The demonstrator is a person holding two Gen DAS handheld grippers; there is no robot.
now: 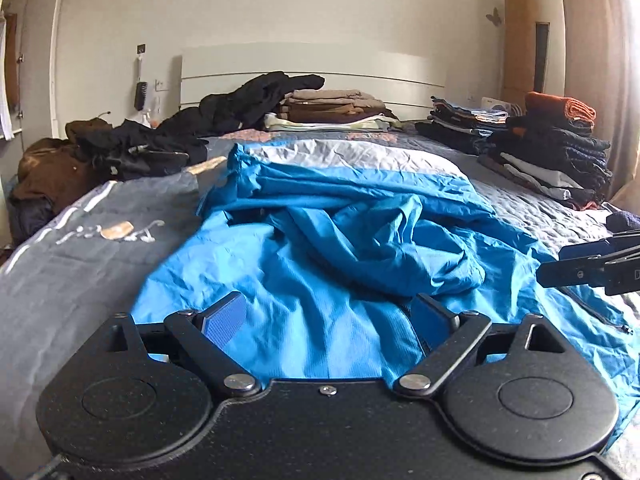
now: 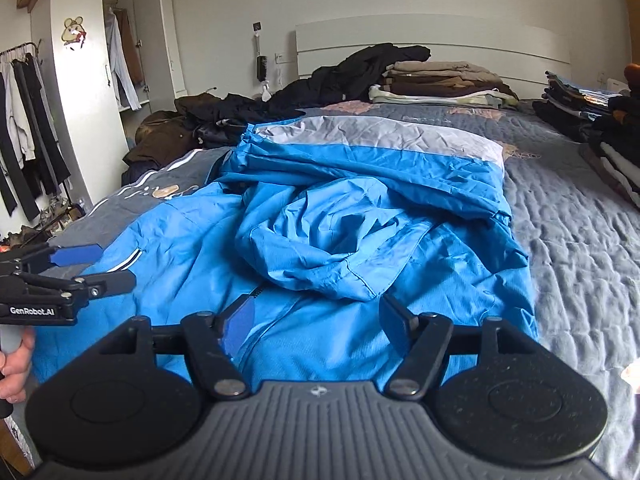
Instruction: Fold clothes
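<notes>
A blue jacket with a pale grey band lies spread on the grey bedspread, its hood or upper part bunched loosely in a heap over the middle. The left gripper hangs over the near hem with its jaws wide apart and nothing between the pads; cloth shows below the gap, not in it. The right gripper sits over the near edge too, beside a short stretch of zip, jaws parted somewhat less and likewise empty. Each gripper shows at the edge of the other's view, well apart.

By the look of it this is a pause between folds: the body is laid out, the crumpled middle is not yet flattened, and neither tool has a hold. Whether the heap is the hood or a sleeve turned in is hard to tell through the fisheye.

The next move calls for picking two fresh points on the fabric, probably the near corners or the bunched part, closing on a single layer, and drawing it taut before laying it over. Folded stacks wait near the headboard, unfolded dark clothes to the left
</notes>
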